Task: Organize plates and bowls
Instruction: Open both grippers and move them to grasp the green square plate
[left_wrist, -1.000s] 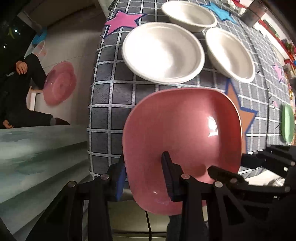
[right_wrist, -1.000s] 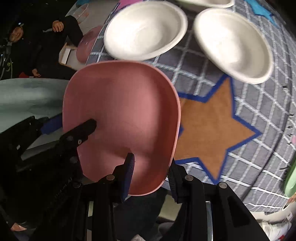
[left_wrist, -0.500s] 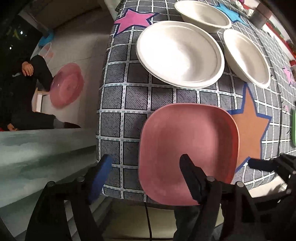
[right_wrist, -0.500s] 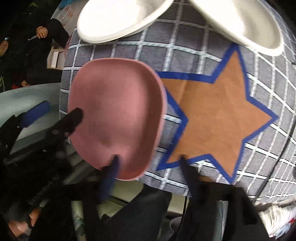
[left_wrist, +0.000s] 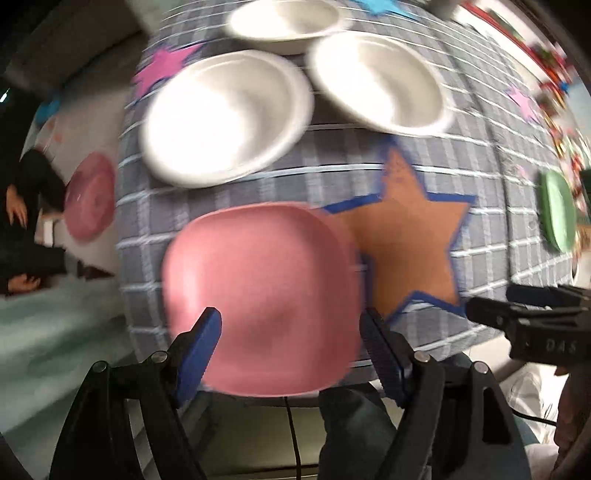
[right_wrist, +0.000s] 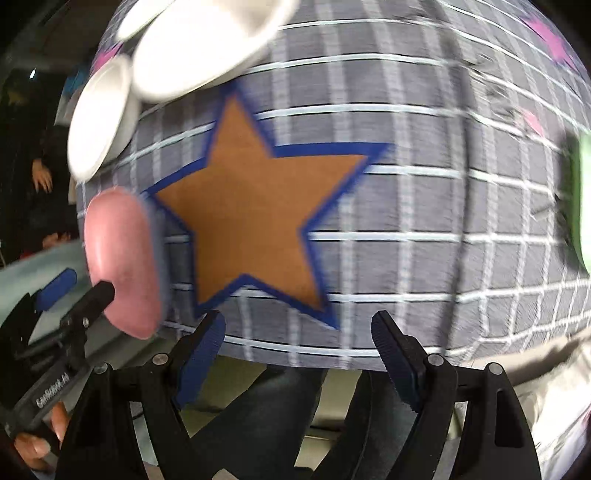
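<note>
A: What does the left wrist camera see?
B: The left gripper (left_wrist: 290, 332) has its jaws wide apart; they just opened. The pink plate (left_wrist: 258, 295) lies flat on the tabletop (left_wrist: 480, 177) near its front edge, under the jaws, and nothing grips it. Three white bowls (left_wrist: 225, 118) sit behind it, and a green plate (left_wrist: 556, 210) is far right.

A: And the right wrist camera?
B: The right gripper (right_wrist: 297, 339) just opened wide too and holds nothing. It hangs over the orange star (right_wrist: 255, 206). The pink plate (right_wrist: 122, 266) is off to the left.
</note>
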